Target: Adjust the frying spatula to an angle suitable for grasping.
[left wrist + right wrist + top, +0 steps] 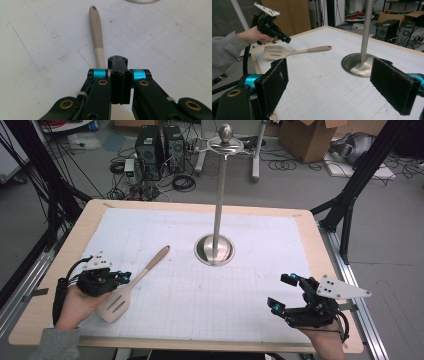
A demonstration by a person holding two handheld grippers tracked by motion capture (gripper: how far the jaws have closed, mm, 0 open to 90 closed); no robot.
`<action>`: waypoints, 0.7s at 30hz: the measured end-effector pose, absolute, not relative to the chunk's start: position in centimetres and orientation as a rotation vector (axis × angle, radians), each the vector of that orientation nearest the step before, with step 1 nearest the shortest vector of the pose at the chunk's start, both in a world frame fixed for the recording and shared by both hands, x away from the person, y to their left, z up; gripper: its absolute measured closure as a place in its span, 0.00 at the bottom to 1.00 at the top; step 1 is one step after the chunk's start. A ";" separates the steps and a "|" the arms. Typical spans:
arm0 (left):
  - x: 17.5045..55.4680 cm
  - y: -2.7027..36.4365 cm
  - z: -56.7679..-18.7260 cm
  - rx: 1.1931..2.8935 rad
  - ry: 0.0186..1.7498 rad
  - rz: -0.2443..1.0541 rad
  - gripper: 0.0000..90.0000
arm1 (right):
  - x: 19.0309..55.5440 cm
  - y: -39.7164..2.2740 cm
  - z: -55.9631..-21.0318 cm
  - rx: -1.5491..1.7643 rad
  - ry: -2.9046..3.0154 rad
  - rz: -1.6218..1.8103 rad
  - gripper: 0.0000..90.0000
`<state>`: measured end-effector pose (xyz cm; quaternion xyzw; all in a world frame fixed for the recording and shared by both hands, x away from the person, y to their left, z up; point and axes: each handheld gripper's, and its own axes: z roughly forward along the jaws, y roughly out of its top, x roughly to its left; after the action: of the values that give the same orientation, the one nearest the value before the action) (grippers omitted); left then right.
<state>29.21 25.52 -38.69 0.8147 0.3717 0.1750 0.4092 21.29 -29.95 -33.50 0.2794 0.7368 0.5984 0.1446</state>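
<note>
Two black padded jaws of the right tool [329, 85] are held wide apart over the gridded tabletop [324, 82]. Farther off, the left tool [287, 39] is poised just above a spatula [287, 52], with a metal stand [362, 60] at right.

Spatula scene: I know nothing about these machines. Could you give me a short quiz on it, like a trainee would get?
1. True or false: the spatula lies on the table with its handle end nearer the metal pole than its blade.
2. Multiple choice: the left tongs are A) wide open, B) shut, C) gripping the pole.
3. Short answer: what do the right tongs hold?

Key: 1 true; 2 B; 3 nothing, they are open and empty.
</note>
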 end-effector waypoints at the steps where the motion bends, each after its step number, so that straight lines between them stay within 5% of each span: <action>1: 29.2 25.4 -38.6 2.034 0.937 0.453 0.99 | 21.3 -30.0 -33.5 0.805 2.124 1.725 0.16; 6: 29.0 24.7 -38.2 1.930 0.959 0.522 0.58 | 21.4 -30.0 -33.6 0.807 2.120 1.725 0.16; 9: 28.9 24.5 -38.1 1.921 0.946 0.535 0.43 | 21.3 -30.0 -33.6 0.808 2.124 1.725 0.16; 14: 28.9 24.5 -37.9 1.879 0.954 0.537 0.39 | 21.3 -30.0 -33.6 0.805 2.127 1.726 0.16; 19: 29.4 24.9 -37.8 1.838 0.998 0.415 0.09 | 21.3 -30.0 -33.6 0.808 2.127 1.728 0.16; 21: 29.3 24.9 -37.8 1.808 0.983 0.417 0.06 | 21.3 -30.0 -33.6 0.803 2.128 1.726 0.16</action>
<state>29.33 24.93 -37.84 0.7467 0.4061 0.1724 0.4977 21.32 -30.03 -33.57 0.2783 0.7376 0.5984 0.1426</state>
